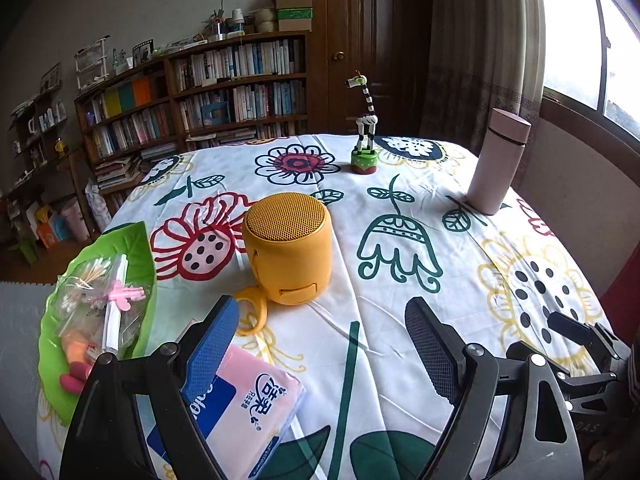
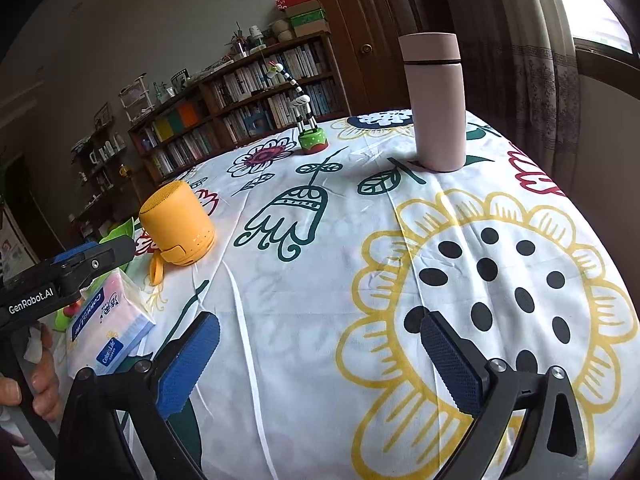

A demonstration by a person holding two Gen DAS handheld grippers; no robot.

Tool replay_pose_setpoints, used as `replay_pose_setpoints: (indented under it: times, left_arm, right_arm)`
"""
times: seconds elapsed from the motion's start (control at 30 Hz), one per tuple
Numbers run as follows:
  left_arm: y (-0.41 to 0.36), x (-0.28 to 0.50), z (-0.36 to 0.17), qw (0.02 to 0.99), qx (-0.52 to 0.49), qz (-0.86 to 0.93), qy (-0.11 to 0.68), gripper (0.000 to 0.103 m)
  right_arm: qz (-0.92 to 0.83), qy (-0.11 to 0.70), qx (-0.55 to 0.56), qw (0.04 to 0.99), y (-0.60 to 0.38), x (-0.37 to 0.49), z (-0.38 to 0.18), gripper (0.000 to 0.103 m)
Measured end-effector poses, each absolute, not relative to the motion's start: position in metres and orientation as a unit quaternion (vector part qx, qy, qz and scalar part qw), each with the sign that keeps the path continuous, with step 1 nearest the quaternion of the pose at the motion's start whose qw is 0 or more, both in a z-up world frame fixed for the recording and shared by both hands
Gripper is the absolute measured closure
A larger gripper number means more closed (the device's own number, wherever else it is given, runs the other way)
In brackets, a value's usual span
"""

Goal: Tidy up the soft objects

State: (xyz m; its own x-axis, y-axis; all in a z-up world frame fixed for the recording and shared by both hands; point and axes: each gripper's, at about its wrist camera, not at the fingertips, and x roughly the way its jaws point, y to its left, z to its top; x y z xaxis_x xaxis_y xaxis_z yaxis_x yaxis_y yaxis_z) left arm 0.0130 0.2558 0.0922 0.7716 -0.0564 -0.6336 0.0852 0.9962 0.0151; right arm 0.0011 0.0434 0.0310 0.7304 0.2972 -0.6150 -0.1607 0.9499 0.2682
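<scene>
- Round table under a white cloth [image 1: 360, 280] printed with big flowers and leaves in red, yellow, green and black.
- Behind it, at 11 o'clock, a dark wood bookcase [image 1: 224, 92] crammed with books, boxes stacked on top; a panelled door [image 1: 372, 40] at 12, curtain and window at 2.
- Mid-table: yellow speaker [image 1: 288, 248] with a loop strap, striped toy giraffe [image 1: 366, 128] at 12 on a green base, pink flask [image 1: 496, 160] at 2.
- Tissue pack [image 1: 244, 412], pink and blue, lying at 7 o'clock, partly beneath the left gripper [image 1: 320, 356]; printed "ColoraLife" on the blue patch, plus Chinese characters.
- Green tray [image 1: 132, 240] at 9 holding a clear bag of small bits.
- Left gripper spread wide, empty, "GenRobot.AI" on its side in the right view.
- Right gripper [image 2: 320, 364] likewise wide apart, holding nothing, above bare cloth.
</scene>
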Motion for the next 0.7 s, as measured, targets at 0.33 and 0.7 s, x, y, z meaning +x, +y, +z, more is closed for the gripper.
replay_pose_setpoints:
  times: [0.33, 0.7]
  left_arm:
    - [0.274, 0.001, 0.093, 0.944, 0.011, -0.022, 0.328, 0.017]
    - [0.326, -0.010, 0.100, 0.947, -0.014, 0.048, 0.317, 0.010]
  right_arm:
    - [0.149, 0.339, 0.077, 0.926, 0.082, 0.009, 0.052, 0.000]
    - [0.205, 0.325, 0.026, 0.923, 0.154, 0.023, 0.072, 0.000]
